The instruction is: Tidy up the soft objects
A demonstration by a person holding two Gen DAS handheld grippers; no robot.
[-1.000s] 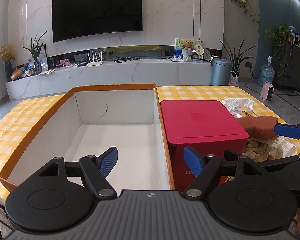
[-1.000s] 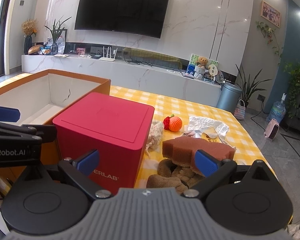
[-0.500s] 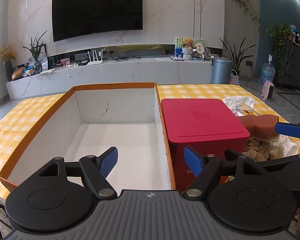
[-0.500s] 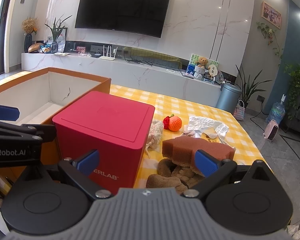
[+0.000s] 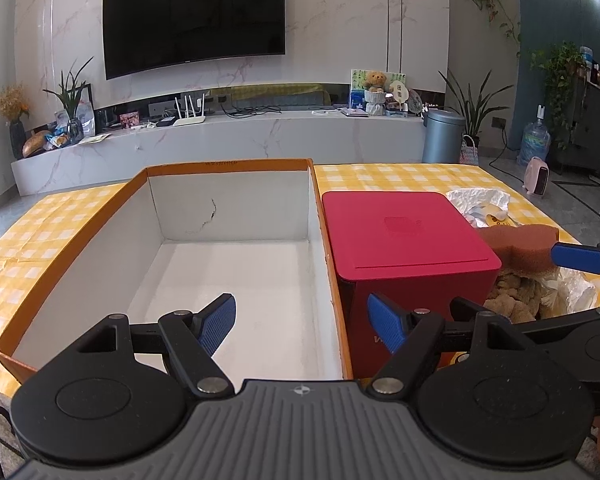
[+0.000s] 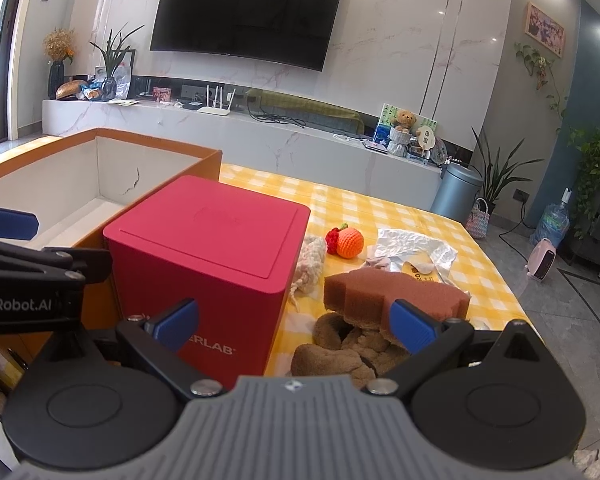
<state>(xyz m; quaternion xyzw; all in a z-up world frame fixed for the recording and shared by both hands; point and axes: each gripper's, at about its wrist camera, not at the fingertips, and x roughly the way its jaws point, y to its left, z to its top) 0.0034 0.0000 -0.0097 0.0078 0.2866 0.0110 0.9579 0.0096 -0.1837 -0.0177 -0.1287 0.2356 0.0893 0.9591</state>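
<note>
An empty orange cardboard box (image 5: pixel 236 196) with a white inside lies on the yellow checked table, and my left gripper (image 5: pixel 302 322) hangs open over its near right edge. A red lidded box (image 6: pixel 208 248) stands right beside it. My right gripper (image 6: pixel 296 320) is open, one finger in front of the red box, the other before a brown sponge (image 6: pixel 392 294) lying on a brown plush toy (image 6: pixel 340 350). An orange crochet fruit (image 6: pixel 349 243), a cream knitted piece (image 6: pixel 310 264) and crumpled foil (image 6: pixel 412 242) lie further back.
The table's right edge (image 6: pixel 496 264) drops to a grey floor with a pink heater (image 6: pixel 542 258). A marble TV bench (image 5: pixel 228 140) and a grey bin (image 5: pixel 442 136) stand behind the table.
Both views have shifted only slightly; the red box sits a little nearer in the right wrist view. Both grippers have stayed open and nothing was taken hold of.
</note>
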